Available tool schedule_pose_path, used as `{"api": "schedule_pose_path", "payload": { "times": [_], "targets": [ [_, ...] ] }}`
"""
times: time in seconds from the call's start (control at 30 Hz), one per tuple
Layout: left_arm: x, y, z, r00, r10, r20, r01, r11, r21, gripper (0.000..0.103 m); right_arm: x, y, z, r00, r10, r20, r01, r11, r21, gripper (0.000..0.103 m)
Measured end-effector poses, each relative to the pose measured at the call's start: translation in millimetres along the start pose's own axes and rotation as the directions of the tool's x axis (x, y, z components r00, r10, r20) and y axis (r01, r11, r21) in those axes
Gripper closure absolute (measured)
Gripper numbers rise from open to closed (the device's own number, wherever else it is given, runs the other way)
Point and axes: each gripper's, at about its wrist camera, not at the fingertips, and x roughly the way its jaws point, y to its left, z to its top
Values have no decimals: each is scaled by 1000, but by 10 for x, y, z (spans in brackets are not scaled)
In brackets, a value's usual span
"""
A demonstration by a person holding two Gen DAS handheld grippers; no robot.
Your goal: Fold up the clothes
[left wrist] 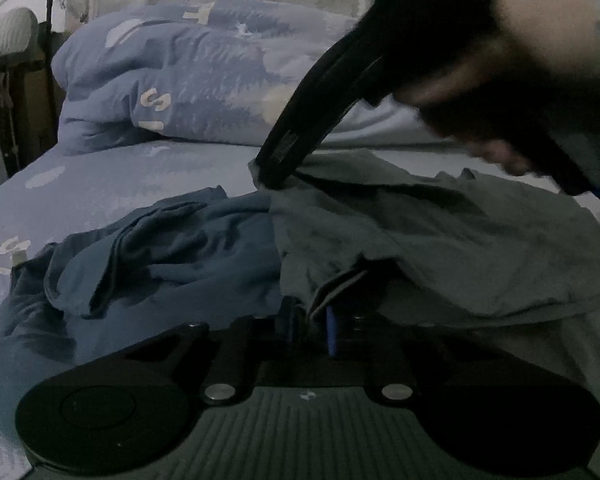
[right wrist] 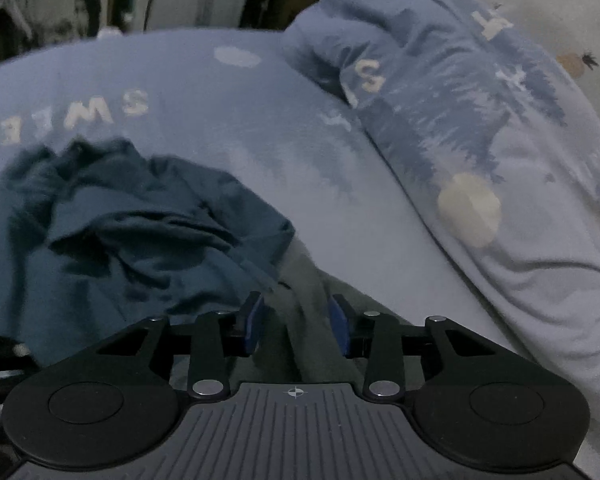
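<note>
A grey-green garment (left wrist: 440,240) lies spread over the right half of the bed, partly lifted. My left gripper (left wrist: 314,324) is shut on the garment's near hem, which bunches between its fingers. My right gripper (left wrist: 266,178), held by a hand (left wrist: 540,60), pinches the garment's far left corner and holds it off the sheet. In the right wrist view, a fold of the grey-green garment (right wrist: 300,280) fills the gap between the blue pads of the right gripper (right wrist: 296,320). A crumpled blue garment (left wrist: 172,256) (right wrist: 132,232) lies just left of it.
The light blue printed bed sheet (left wrist: 120,176) (right wrist: 220,120) covers the bed. A bunched blue duvet (left wrist: 188,80) (right wrist: 480,140) is piled at the back. The bed's edge and dark furniture (left wrist: 16,100) lie to the far left.
</note>
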Motion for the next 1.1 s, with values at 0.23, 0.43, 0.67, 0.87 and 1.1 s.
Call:
{"api": "schedule_pose_path", "payload": {
  "times": [0.23,0.43,0.67,0.87,1.1],
  "targets": [
    [-23,-18,-62,1000,-4,8,4,999,41,87,394,-208,155,996,-86,-8,86,991,107,92],
    [12,10,-64,1000,0,12,0,1000,1,87,255,-568,99,976,-195,100,151,929,339,92],
    [-25,170,-28,999,-32,5,33,995,-95,87,-139,-740,-153,992,-48,118,4,939,345,89],
    [-8,199,-35,1000,-26,-1,26,993,-115,87,-96,-437,-324,998,27,64,-39,979,201,82],
    [11,247,-40,999,-37,-12,35,991,-130,87,-127,-1017,-369,975,-209,75,148,861,486,81]
  ]
}}
